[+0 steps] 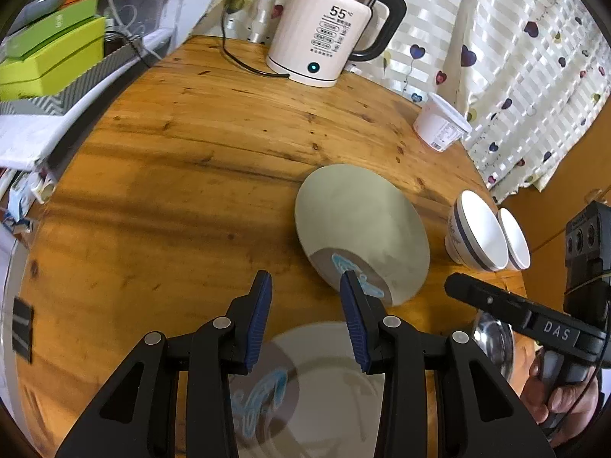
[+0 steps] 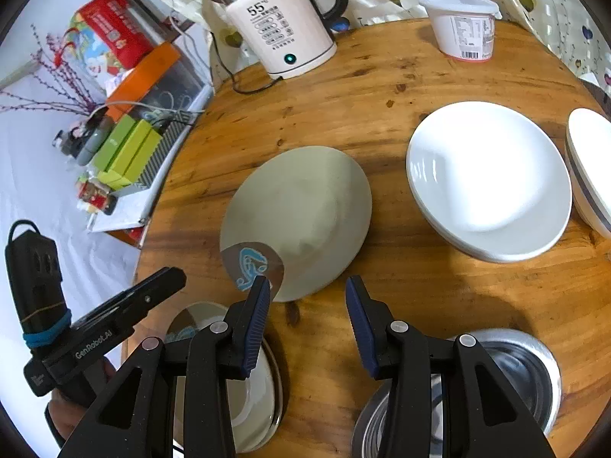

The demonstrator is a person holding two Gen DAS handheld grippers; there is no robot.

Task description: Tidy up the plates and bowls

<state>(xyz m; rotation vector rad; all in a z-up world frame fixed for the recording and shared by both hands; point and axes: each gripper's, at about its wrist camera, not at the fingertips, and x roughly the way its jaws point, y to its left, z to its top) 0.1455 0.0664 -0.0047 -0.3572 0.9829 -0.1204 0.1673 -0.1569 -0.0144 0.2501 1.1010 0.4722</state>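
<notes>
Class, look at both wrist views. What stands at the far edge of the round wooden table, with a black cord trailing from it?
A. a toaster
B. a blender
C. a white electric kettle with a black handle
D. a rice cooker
C: the white kettle with a black handle stands at the far edge of the table.

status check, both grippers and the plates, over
Left gripper open, empty, over a grey plate. Right gripper open, empty. Second grey plate flat mid-table, untouched. White plates stacked; steel bowl nearby. Nothing blocking.
</notes>
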